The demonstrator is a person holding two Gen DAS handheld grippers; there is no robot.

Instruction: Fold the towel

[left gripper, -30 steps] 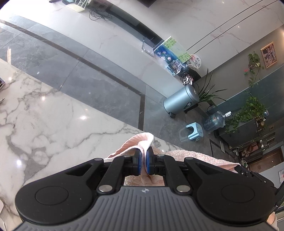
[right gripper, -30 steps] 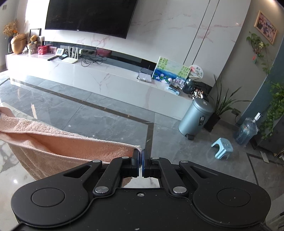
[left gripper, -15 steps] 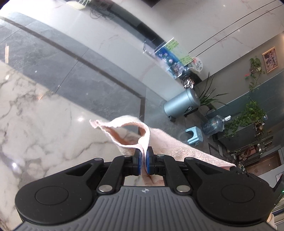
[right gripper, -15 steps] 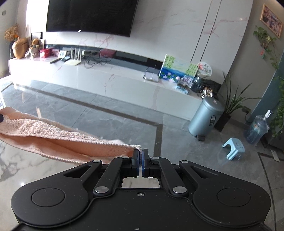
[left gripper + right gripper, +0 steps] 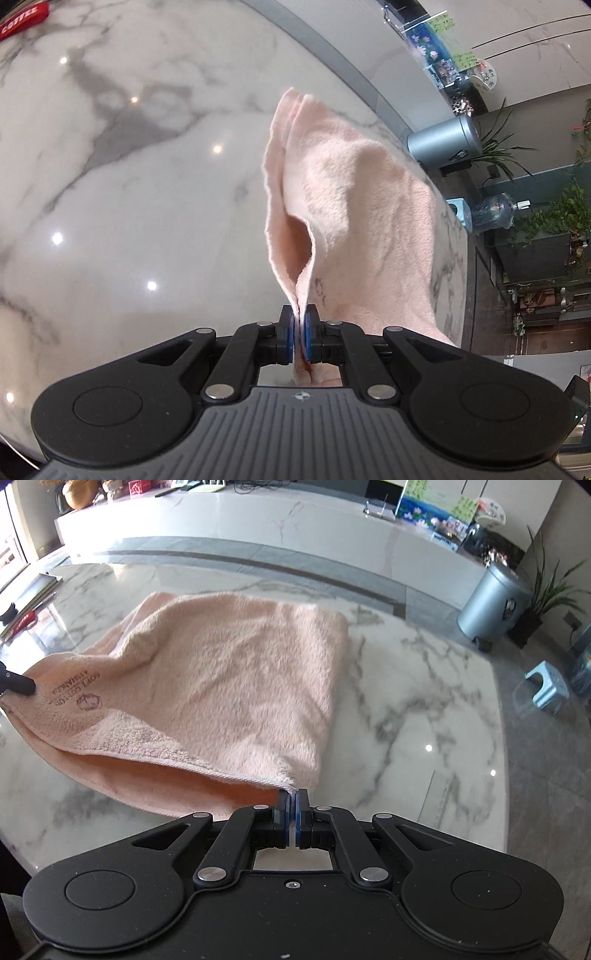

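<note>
Both sets of fingers are clamped on the soft peach terry towel (image 5: 229, 679), left gripper (image 5: 299, 334) and right gripper (image 5: 293, 814) each pinching a corner over the white marble counter (image 5: 424, 716). Upside-down print reads "SOFT COTTON".

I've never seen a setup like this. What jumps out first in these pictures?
A pink towel lies doubled over on a white marble table, filling the middle of the right wrist view. Two black hand-held grippers pinch its near corners: the right gripper is shut on one, the left gripper on the other.
</note>
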